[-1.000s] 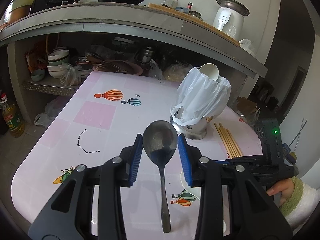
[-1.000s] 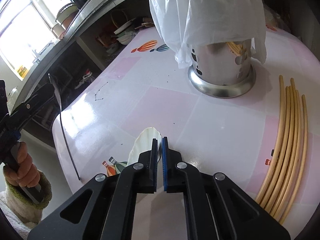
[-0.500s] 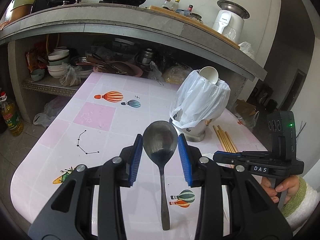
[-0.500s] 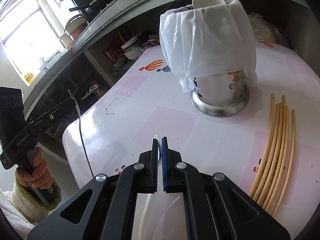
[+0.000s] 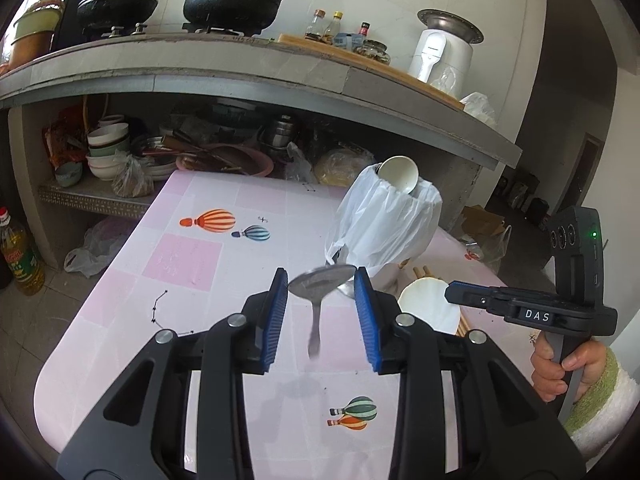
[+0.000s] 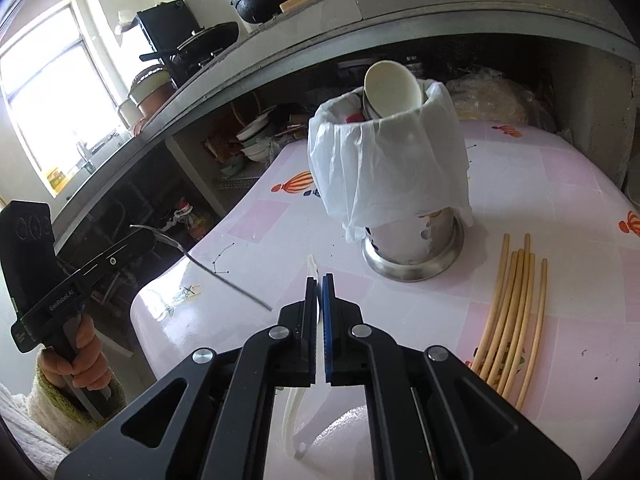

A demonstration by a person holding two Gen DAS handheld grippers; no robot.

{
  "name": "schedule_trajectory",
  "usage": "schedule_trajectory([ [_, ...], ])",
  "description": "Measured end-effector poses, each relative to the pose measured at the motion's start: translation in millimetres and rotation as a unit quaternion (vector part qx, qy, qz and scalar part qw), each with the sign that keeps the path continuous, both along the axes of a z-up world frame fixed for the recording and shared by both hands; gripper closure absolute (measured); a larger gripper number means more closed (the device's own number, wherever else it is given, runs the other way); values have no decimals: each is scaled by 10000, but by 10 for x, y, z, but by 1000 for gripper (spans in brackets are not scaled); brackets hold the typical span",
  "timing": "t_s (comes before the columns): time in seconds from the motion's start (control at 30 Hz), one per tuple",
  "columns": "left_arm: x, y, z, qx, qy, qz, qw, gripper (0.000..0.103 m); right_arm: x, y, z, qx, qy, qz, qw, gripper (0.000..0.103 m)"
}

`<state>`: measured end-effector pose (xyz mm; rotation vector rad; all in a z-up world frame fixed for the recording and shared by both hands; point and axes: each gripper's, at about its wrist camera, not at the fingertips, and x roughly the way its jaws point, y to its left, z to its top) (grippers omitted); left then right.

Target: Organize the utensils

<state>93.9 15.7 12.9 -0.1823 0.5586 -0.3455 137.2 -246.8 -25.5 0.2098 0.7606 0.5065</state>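
Observation:
A metal spoon (image 5: 320, 282) has its bowl between the blue pads of my left gripper (image 5: 322, 276), whose jaws are closing on it. Its handle slants down over the pink table (image 5: 192, 256). My right gripper (image 6: 319, 278) is shut on a white plastic spoon (image 6: 291, 416), held on edge above the table. In the left wrist view that spoon's bowl (image 5: 428, 306) shows at the right gripper's tip. Beyond stands a steel utensil holder (image 6: 414, 240) lined with a white bag (image 6: 384, 160), another white spoon (image 6: 390, 88) inside. Bamboo chopsticks (image 6: 512, 312) lie to its right.
A concrete counter (image 5: 240, 76) with pots overhangs the table's far side. Bowls and pans crowd the shelf (image 5: 120, 152) under it. An oil bottle (image 5: 18, 256) stands on the floor at the left. A person's hand in a green cuff (image 5: 568, 368) holds the right gripper.
The metal spoon has tipped in the left gripper: its bowl faced the camera and now lies nearly edge-on. The right gripper has lifted the white spoon off the table, away from the holder.

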Motion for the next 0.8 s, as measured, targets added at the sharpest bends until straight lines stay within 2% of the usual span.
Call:
schedule_trajectory([
  [0.03,7,-9,19,7,-17,-25,10000,91,-10,-24,32,5,-52,-36,10000,100],
  [0.2,97,-23,30,-23,3,-101,9999,91,-16,-80,98,2,-155,-125,9998,100],
  [0.3,185,-30,-38,-55,206,-89,9997,91,-5,-113,77,46,-113,-161,9998,100],
  [0.8,371,-15,-187,-35,506,46,9987,91,29,-186,6,172,-35,-224,9996,100],
])
